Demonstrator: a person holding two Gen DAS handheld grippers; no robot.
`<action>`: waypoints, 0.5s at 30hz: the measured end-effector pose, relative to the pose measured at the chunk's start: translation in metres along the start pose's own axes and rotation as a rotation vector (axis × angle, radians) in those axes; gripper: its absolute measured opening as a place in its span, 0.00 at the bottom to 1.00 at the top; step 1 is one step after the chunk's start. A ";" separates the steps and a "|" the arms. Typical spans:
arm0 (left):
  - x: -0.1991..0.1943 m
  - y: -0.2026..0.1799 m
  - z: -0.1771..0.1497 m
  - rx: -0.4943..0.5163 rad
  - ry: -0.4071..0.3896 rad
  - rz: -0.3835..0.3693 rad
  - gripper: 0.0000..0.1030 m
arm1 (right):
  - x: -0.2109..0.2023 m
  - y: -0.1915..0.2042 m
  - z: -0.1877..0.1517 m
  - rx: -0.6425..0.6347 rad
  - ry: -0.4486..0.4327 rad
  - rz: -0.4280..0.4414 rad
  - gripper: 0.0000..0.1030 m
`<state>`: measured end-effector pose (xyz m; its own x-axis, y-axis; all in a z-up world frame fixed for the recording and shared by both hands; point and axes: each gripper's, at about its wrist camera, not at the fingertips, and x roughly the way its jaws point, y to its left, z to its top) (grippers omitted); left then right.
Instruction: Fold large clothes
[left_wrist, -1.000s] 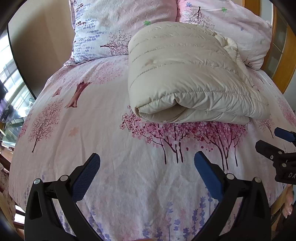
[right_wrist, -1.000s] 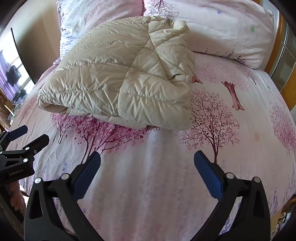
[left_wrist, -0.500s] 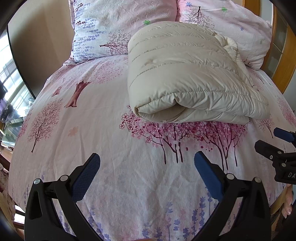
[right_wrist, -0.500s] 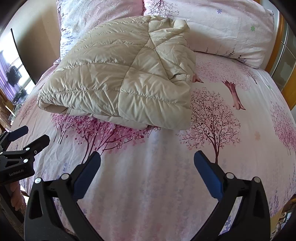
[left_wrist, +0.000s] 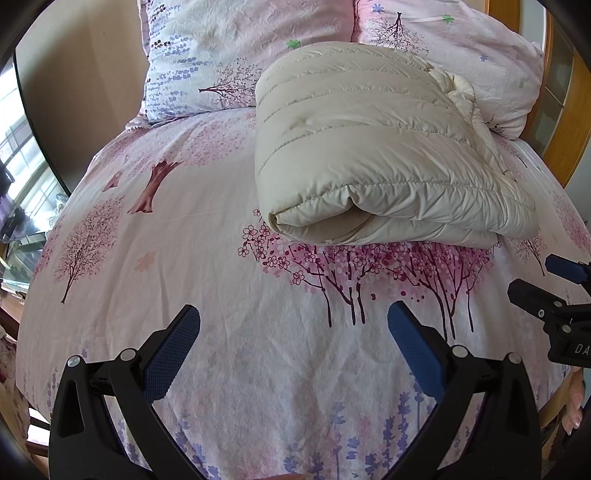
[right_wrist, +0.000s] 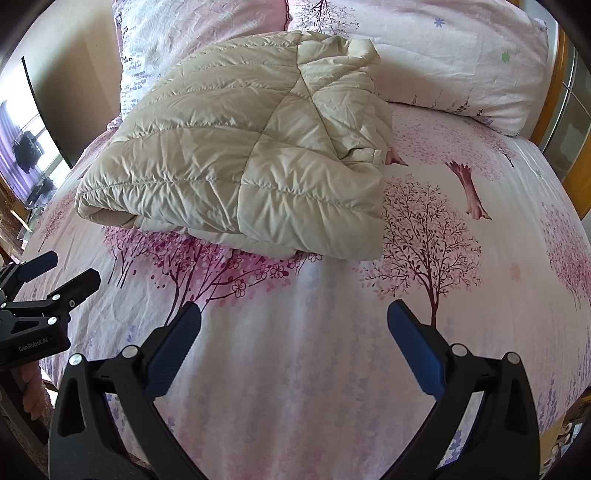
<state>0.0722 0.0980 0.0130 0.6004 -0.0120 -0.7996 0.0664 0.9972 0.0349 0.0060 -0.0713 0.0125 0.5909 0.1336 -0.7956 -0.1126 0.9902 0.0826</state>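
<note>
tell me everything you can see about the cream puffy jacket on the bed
The cream quilted puffer jacket looks like shiny, down-filled fabric with stitched channels. It is folded into a thick, roughly rectangular bundle, with layered edges facing the cameras and a bunched, crumpled part at its far right corner. It lies flat on the pink tree-print bedspread, its far end against the matching floral pillows. Neither gripper touches it; both stay open, short of it.

The black left gripper with blue ribbed pads (left_wrist: 293, 341) is held with jaws spread wide, nothing gripped. The matching black right gripper (right_wrist: 293, 341) is likewise spread, empty, alongside it.
</note>
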 end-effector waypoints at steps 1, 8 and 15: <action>0.000 0.000 0.000 0.000 0.000 -0.001 0.99 | 0.000 0.000 0.000 0.000 0.001 0.001 0.98; 0.000 0.000 0.000 -0.001 0.001 0.000 0.99 | 0.002 0.000 0.001 -0.005 0.004 0.007 0.98; 0.002 -0.002 0.000 0.003 0.003 -0.002 0.99 | 0.002 0.001 0.001 -0.003 0.005 0.006 0.98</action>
<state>0.0732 0.0958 0.0115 0.5977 -0.0137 -0.8016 0.0696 0.9970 0.0349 0.0080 -0.0699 0.0116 0.5863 0.1389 -0.7981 -0.1182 0.9893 0.0853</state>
